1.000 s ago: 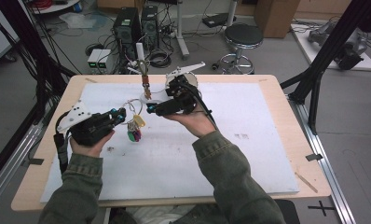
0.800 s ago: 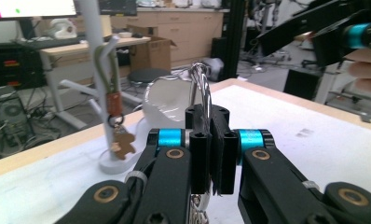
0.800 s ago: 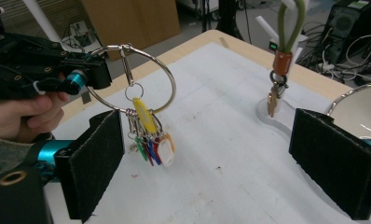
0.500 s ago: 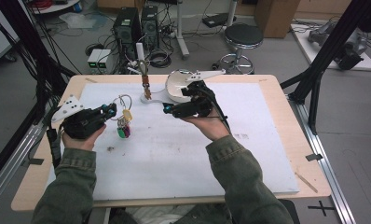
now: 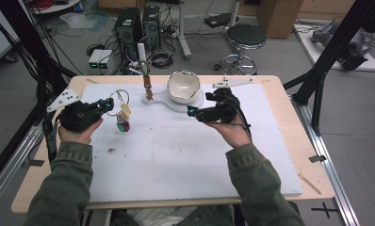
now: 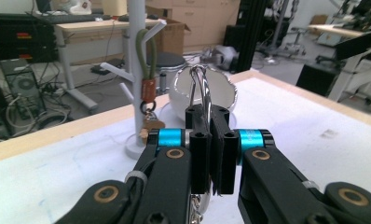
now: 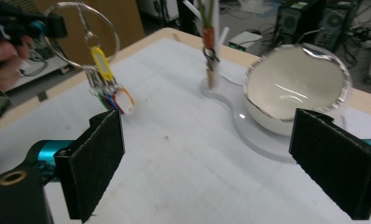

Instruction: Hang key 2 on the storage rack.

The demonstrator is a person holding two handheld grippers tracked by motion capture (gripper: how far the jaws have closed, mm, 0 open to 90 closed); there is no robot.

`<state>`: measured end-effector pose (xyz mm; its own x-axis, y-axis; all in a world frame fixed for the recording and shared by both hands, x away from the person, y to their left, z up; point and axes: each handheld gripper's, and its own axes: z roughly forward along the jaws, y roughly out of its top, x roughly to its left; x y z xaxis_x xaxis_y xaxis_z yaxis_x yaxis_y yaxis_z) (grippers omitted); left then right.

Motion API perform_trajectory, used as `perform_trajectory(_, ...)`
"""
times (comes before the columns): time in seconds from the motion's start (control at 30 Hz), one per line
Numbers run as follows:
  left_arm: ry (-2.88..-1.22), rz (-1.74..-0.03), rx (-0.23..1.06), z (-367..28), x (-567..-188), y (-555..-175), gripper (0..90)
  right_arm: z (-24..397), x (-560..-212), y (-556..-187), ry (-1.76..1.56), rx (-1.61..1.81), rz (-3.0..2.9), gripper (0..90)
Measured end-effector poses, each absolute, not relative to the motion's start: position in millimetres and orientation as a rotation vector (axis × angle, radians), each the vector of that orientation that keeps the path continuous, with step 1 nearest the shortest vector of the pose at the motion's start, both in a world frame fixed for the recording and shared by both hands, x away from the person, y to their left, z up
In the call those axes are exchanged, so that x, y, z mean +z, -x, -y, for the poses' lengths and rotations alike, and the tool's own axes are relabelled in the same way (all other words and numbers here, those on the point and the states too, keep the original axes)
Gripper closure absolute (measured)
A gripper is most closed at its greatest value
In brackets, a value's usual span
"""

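Observation:
My left gripper (image 5: 104, 103) is shut on a large wire key ring (image 5: 119, 99), holding it above the white mat at the left. A yellow tag (image 5: 126, 110) and several coloured tags (image 5: 123, 126) dangle from the ring. In the left gripper view the ring (image 6: 201, 86) stands up out of the shut gripper (image 6: 210, 116). My right gripper (image 5: 190, 111) hovers open and level near the middle, in front of a white bowl (image 5: 184, 86). Its own view shows the gripper (image 7: 209, 126) with nothing between its pads, and the ring (image 7: 81, 32) with its tags (image 7: 111, 95) farther off.
The bowl sits on a white base (image 5: 159, 98) with a branched post (image 5: 142, 54); an olive lanyard with keys (image 5: 148, 87) hangs from it. The mat (image 5: 176, 155) covers most of the wooden table (image 5: 289, 94). A stool (image 5: 246, 37) and computers (image 5: 138, 23) stand beyond.
The two hands have drawn apart. The left gripper carried the ring and tags leftward. The right gripper moved right and a little nearer, uncovering the bowl.

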<state>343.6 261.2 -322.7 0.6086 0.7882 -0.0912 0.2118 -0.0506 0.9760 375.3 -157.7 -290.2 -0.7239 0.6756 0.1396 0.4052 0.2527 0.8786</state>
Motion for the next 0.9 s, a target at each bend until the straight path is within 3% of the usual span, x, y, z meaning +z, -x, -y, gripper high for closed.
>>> perform_trajectory(0.5,-1.611,-0.89,0.624,-263.9,-305.8,-362.6,87.0,230.1,-324.5,-367.2,-1.161,1.439,-2.124,9.6)
perform_trajectory(0.9,-1.616,-0.947,0.618,-269.7,-300.2,-377.8,87.0,256.4,-340.6,-356.3,-1.217,1.395,-2.092,9.6)
